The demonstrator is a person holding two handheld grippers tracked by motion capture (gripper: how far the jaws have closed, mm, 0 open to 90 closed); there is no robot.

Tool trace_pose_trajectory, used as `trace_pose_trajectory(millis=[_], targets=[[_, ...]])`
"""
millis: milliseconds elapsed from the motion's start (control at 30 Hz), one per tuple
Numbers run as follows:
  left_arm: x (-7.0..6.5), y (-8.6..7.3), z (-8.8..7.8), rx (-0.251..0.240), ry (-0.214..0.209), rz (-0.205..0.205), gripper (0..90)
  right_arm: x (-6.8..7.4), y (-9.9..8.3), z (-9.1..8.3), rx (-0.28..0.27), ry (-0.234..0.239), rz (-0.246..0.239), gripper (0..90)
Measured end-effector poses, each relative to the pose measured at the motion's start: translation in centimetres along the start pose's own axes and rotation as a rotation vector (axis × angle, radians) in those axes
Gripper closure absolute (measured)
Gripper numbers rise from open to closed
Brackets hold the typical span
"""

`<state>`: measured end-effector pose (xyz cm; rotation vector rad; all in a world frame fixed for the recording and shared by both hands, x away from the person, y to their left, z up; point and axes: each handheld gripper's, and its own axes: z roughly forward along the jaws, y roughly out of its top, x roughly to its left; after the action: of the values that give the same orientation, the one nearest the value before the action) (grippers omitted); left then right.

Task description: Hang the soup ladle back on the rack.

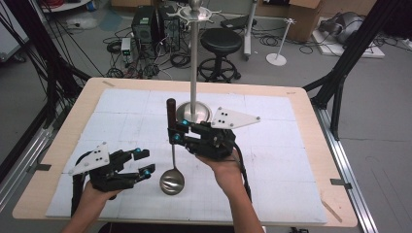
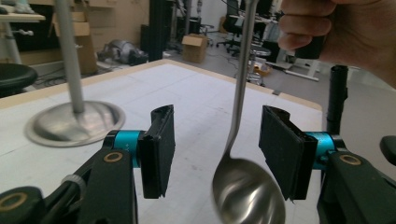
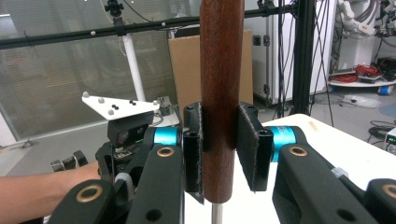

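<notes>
Ladle (image 1: 172,180) held upright by my right gripper (image 1: 176,132), seen from the high view; I read the scene from left to right. At near left, my left gripper (image 1: 144,162) rests low over the white mat (image 1: 272,160), its jaws standing apart with nothing pressed between them. In the left gripper view the two black pads (image 2: 158,149) flank the ladle's steel bowl (image 2: 247,193) and thin shaft, and I see a gap on both sides, so the bowl lies between the pads without being clamped. No earlier frame is at hand, so I describe only this open stance.

Just right of that gripper hangs the bowl, close above the mat, near the table's middle. Its shaft rises to a dark wooden handle (image 3: 222,93). My right gripper is narrowed onto this handle: in the right gripper view both pads (image 3: 252,144) press its sides, with the handle vertical between them.

Beyond, at far centre, stands a metal stand (image 1: 194,73) with a round base (image 1: 187,110) and hooked crown. My right hand (image 1: 226,170) enters from near right of centre.
</notes>
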<state>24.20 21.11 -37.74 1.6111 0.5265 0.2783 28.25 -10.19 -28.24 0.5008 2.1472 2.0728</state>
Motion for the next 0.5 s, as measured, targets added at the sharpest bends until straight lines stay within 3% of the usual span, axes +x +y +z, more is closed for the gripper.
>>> trace_pose_trajectory(millis=[200, 367, 500], targets=[[1.0, -0.5, -1.2, -0.006, 0.034, -0.018, 27.7, -1.6, 1.3, 0.3, 0.006, 0.011, 0.001, 73.0], [1.4, -1.1, -1.7, 0.013, 0.087, -0.034, 19.3, -3.2, 3.0, 0.9, 0.009, 0.01, 0.001, 73.0], [1.7, -1.3, -2.1, 0.004, 0.093, -0.035, 18.9, -4.8, 4.7, 1.7, 0.023, 0.007, 0.001, 73.0]])
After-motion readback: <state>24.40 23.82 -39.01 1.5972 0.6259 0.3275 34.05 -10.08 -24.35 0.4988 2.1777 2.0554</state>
